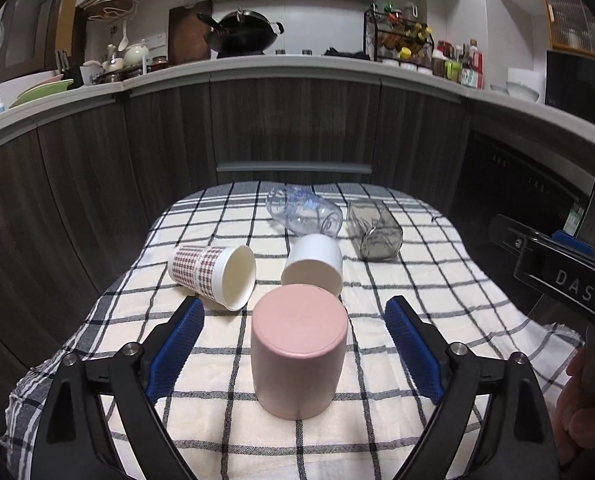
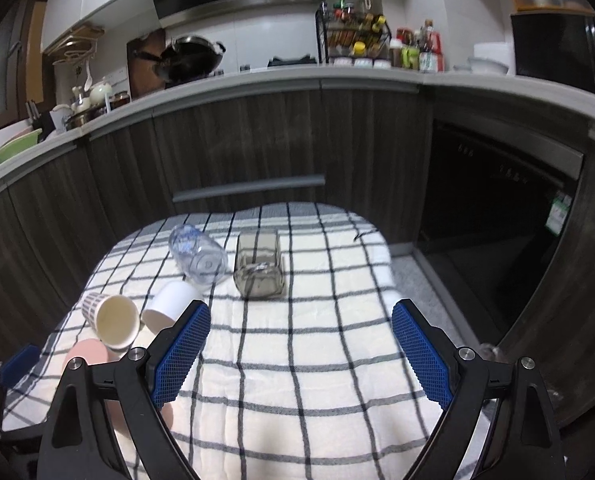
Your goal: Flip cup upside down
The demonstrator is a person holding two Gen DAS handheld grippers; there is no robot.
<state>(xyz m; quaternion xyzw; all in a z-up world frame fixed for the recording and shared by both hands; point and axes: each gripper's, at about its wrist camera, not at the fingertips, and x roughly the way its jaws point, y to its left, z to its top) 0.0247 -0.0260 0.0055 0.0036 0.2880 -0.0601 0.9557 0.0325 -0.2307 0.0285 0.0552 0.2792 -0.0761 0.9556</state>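
Checked cloth; pink cup inverted between spread left gripper — rigid, smooth, likely ceramic; grip mid-wall; right gripper spread, empty.

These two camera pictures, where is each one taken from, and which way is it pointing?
Left wrist view: sits on the left gripper, looking forward over the checked cloth toward the kitchen cabinets; its open blue fingers flank the upside-down pink cup, and a bit of the person's hand shows at the right edge.
Right wrist view: sits on the right gripper, facing the same way from further right; its open fingers frame bare cloth.
Shared: the pink cup, patterned paper cup, white cup, clear bottle and grey glass.
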